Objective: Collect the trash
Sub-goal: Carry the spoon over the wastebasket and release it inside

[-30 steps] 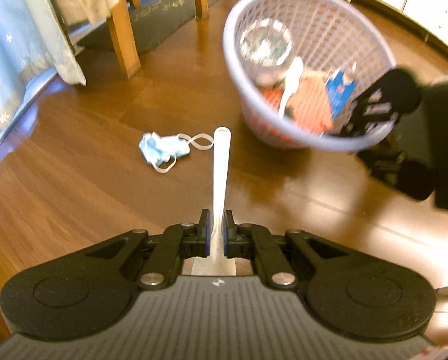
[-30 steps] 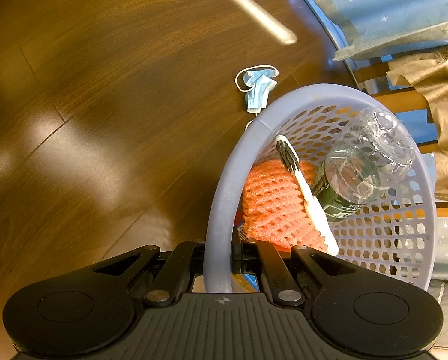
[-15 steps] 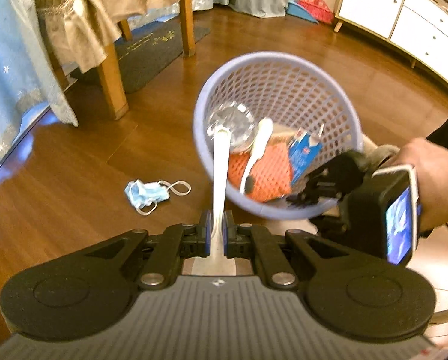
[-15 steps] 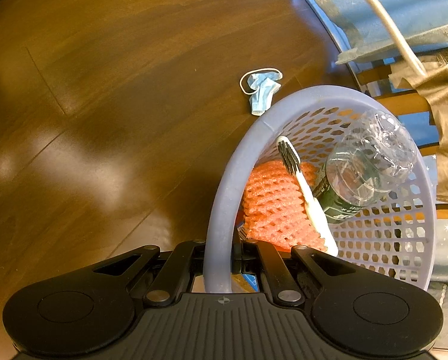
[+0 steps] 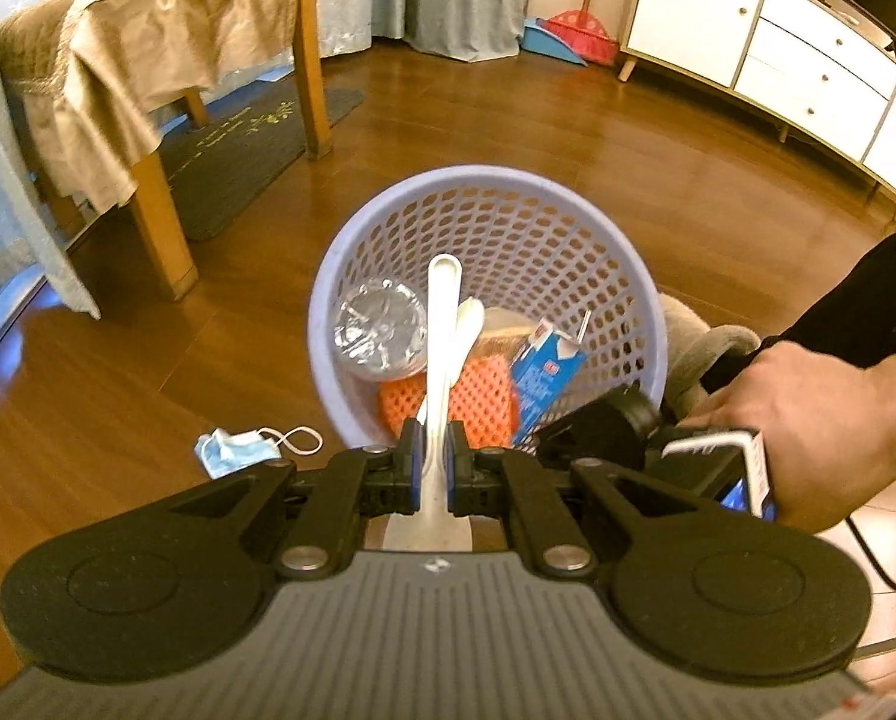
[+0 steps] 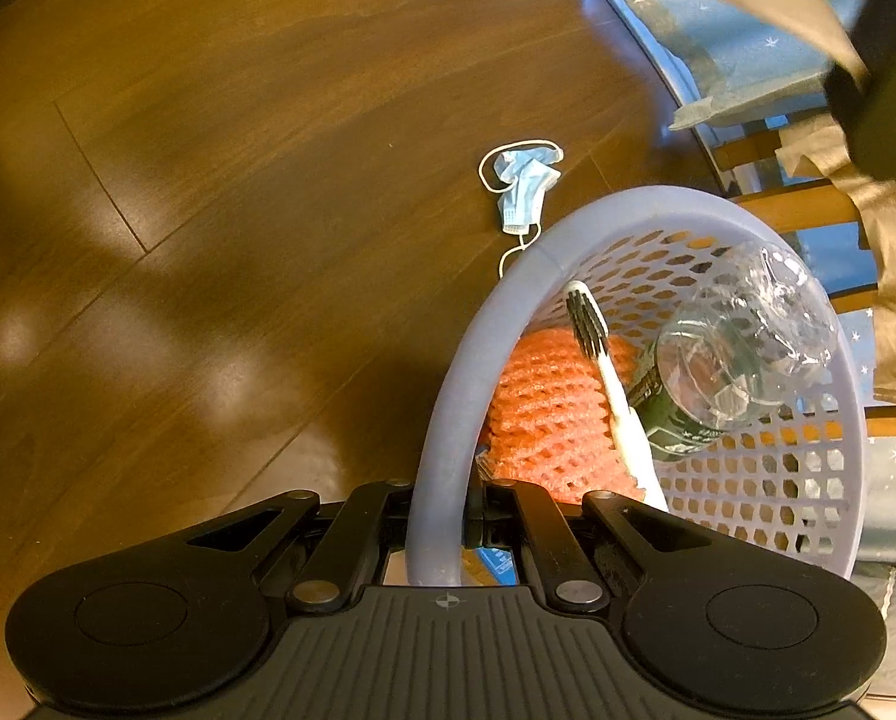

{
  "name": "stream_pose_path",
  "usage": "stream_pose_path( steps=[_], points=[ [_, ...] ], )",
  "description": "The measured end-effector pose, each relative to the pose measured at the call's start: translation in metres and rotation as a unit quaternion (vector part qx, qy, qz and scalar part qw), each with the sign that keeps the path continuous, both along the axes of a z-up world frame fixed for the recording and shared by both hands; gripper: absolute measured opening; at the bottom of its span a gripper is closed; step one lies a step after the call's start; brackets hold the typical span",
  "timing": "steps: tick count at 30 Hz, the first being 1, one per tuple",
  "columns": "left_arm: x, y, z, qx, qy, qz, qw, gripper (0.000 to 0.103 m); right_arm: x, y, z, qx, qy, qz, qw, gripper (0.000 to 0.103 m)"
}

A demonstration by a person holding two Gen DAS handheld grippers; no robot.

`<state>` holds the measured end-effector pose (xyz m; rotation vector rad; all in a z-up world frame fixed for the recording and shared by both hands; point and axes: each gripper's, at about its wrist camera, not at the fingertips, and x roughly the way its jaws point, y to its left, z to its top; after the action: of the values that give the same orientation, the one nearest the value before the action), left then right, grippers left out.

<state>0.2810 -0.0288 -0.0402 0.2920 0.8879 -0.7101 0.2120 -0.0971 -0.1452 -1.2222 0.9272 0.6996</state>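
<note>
We hold the stick (image 5: 443, 324) over the basket (image 5: 352, 276), centre frame.
Left jaws clamp the stick, right jaws the basket rim; released while tilted, it may miss. The mask (image 5: 232, 451) lies lower left on the floor.

bottle (image 5: 381, 331), carton (image 5: 544, 377) in basket (image 5: 652, 324) | mask (image 5: 235, 450) left

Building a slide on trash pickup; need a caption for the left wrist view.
Left gripper holds a white toothbrush over the lavender basket.
</note>
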Motion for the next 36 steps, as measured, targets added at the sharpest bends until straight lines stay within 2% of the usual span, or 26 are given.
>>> stream_pose_path(
  steps=[22,24,25,26,36],
  points=[
    [0.031,-0.054,-0.006,-0.022,-0.001,-0.034,0.9992,0.005,-0.004,0.000,0.000,0.003,0.000,0.000,1.000,0.000],
    [0.038,-0.056,-0.009,-0.029,0.001,-0.027,0.9992,0.009,-0.004,0.000,0.001,0.003,0.001,-0.001,1.000,0.000],
    [0.040,-0.057,-0.010,-0.030,-0.001,-0.020,0.9994,0.021,-0.004,0.000,0.001,0.004,0.001,-0.001,1.000,0.000],
    [0.042,-0.056,-0.010,-0.031,-0.004,-0.014,0.9994,0.025,-0.004,0.000,0.001,0.004,0.001,-0.002,1.000,0.000],
    [0.039,-0.027,-0.004,-0.022,-0.017,0.017,0.9995,0.025,0.000,-0.002,0.000,0.006,0.001,-0.004,1.000,0.000]
  ],
)
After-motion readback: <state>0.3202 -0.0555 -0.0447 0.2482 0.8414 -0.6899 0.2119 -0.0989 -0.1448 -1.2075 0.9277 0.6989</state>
